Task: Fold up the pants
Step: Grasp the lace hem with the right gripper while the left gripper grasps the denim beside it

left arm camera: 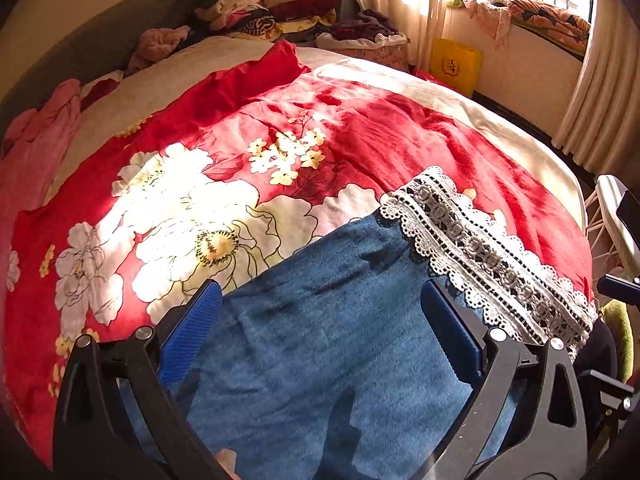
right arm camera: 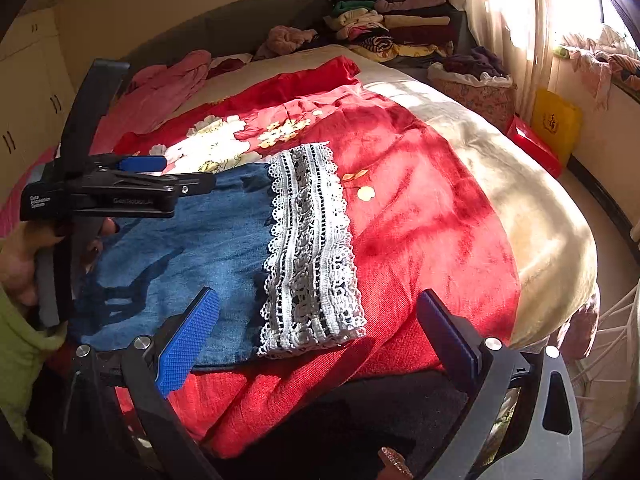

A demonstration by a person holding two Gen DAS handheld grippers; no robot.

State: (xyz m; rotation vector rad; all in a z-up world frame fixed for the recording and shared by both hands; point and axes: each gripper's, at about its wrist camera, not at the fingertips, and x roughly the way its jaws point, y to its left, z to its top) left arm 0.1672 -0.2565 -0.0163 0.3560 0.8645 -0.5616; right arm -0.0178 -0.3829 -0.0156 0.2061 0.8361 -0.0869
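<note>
Across the bed: a red floral quilt (left arm camera: 360,132) covered the bed (right arm camera: 532,216) and served as the folding surface, sunlit from the window.
Far end: stacked clothes (right arm camera: 400,28) sat by the headboard, well apart from the work.
Pants: blue denim pants (right arm camera: 192,248) lay flat on the quilt near the bed's near edge, the white lace hem (right arm camera: 312,248) pointing right, apparently spread for a fold.
Left tongs (left arm camera: 320,328): spread wide, hovering over the denim and gripping nothing; a hand (right arm camera: 24,264) held them level.
Right tongs (right arm camera: 320,332): spread wide near the lace hem, empty, seemingly lined up to take that end.
</note>
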